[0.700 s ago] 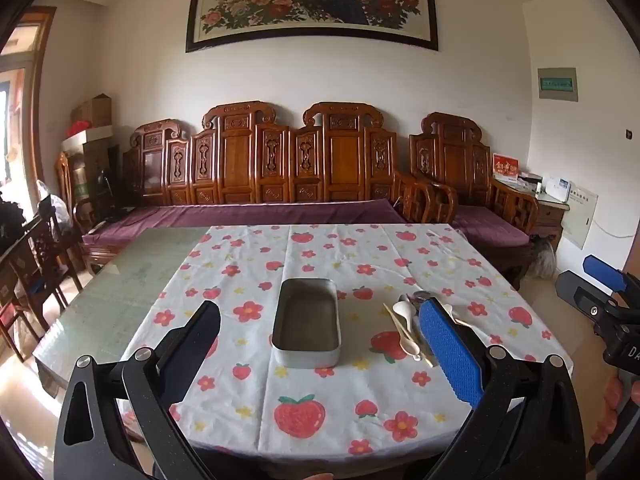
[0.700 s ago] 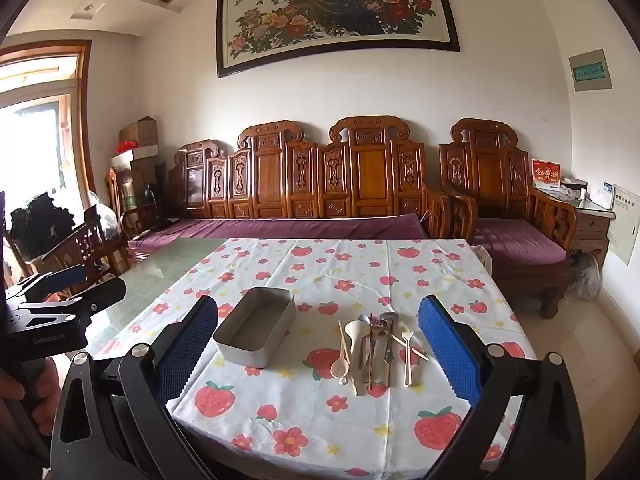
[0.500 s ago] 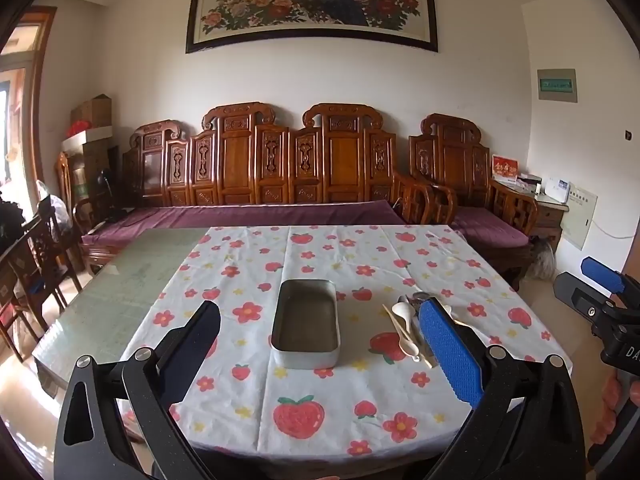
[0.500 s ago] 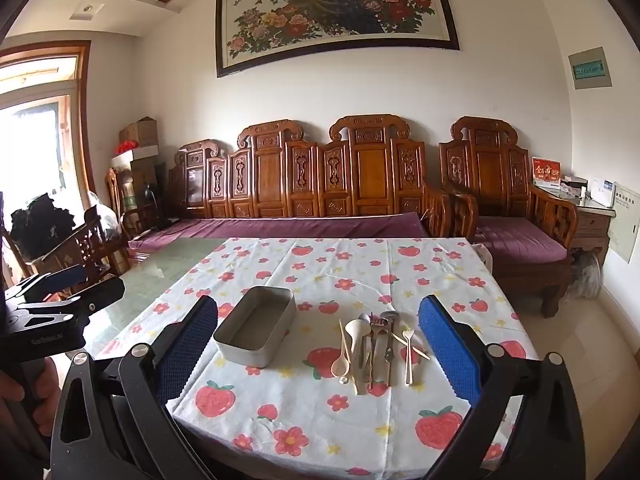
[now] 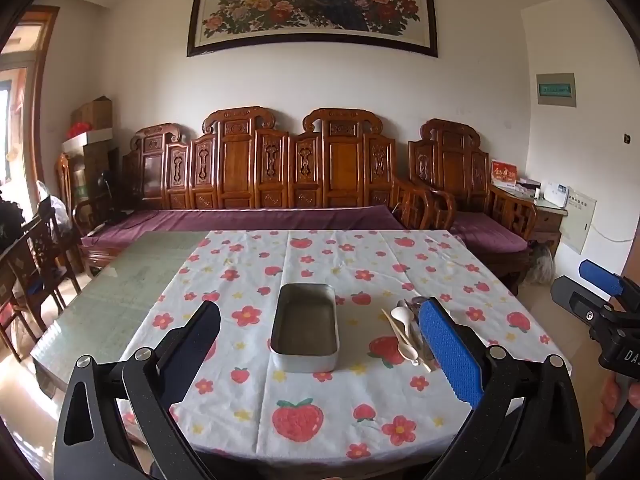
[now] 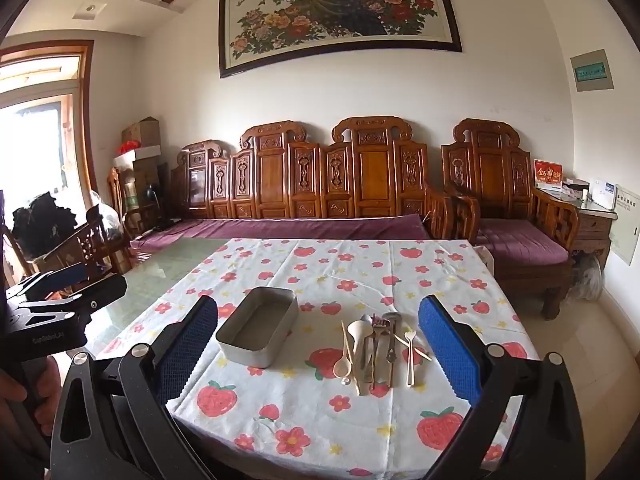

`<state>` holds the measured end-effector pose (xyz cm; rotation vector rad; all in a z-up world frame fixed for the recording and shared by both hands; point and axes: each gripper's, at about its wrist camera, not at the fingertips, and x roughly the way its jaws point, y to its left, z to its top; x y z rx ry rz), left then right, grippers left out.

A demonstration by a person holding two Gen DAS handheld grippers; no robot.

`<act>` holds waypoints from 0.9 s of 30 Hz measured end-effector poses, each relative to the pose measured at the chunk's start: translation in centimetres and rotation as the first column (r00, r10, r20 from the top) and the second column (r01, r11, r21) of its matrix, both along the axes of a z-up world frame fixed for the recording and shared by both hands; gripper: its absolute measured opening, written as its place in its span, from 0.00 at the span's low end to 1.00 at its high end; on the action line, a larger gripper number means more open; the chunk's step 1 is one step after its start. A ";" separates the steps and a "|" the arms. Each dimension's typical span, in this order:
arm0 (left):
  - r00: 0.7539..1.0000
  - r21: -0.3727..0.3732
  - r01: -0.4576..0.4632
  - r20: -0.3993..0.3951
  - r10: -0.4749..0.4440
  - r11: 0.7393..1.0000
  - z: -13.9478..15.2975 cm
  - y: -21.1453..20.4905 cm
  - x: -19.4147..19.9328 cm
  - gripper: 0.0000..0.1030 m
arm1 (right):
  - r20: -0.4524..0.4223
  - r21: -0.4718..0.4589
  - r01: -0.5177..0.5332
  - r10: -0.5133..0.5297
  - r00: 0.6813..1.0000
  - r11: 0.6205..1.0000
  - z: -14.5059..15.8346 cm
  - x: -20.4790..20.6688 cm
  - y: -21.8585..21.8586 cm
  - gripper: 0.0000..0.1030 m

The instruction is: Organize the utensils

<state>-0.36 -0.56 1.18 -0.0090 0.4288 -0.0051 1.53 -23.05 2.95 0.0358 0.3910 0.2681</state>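
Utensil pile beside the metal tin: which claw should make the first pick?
Right. The right claw is open and frames the utensil pile almost head-on. The left claw faces the empty tin, with its own finger hiding part of the pile.

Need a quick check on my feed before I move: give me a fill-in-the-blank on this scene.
1. The metal tin holds ____ utensils.
2. The utensils lie to the tin's ____.
3. Both tongs, left and right, are ____.
4. The tablecloth shows flowers and ____.

Missing words: no; right; open; strawberries
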 end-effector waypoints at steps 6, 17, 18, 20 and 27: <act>1.000 -0.004 0.004 0.000 -0.004 1.000 -0.1 0.4 0.1 0.94 | 0.001 0.003 -0.001 0.001 1.000 1.000 0.1 0.0 -0.1 0.98; 1.000 -0.001 0.005 -0.001 -0.005 1.000 -0.4 0.3 0.1 0.94 | 0.001 0.003 -0.001 0.001 1.000 1.000 0.1 -0.1 -0.1 0.98; 1.000 -0.001 0.005 -0.001 -0.005 1.000 -0.4 0.3 0.1 0.94 | 0.001 0.003 -0.002 0.002 1.000 1.000 0.1 -0.1 -0.1 0.98; 1.000 0.000 0.005 -0.002 -0.005 1.000 -0.4 0.3 0.1 0.94 | 0.000 0.003 -0.001 0.001 1.000 1.000 0.1 0.0 -0.1 0.98; 1.000 -0.002 0.006 0.008 -0.006 1.000 -0.1 0.2 0.0 0.94 | 0.001 0.004 -0.001 0.001 1.000 1.000 0.1 -0.1 0.0 0.98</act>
